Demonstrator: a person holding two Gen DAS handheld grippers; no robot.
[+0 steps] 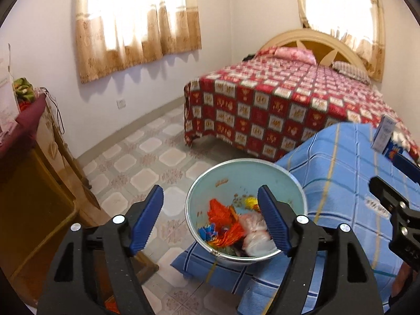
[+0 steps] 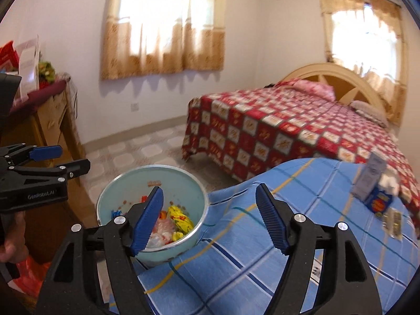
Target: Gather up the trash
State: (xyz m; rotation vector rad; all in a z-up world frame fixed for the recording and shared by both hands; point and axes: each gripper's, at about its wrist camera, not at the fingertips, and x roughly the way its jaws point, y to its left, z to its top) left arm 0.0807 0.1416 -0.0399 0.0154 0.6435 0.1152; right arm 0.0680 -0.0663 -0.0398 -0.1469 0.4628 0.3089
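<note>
Trash in bowl (blurred), fingertip-hidden wrappers

Both wrist views look forward and down, close above bowl; both share bed.

We could not see the whole bowl: the left gripper's right finger hid part of its trash, and in the right wrist view a finger covered more. The boxes on the blue cloth were blurred, their print unreadable. The bed was smeared too. The hand was cut off at the edge. The dresser ran out of frame.
</note>
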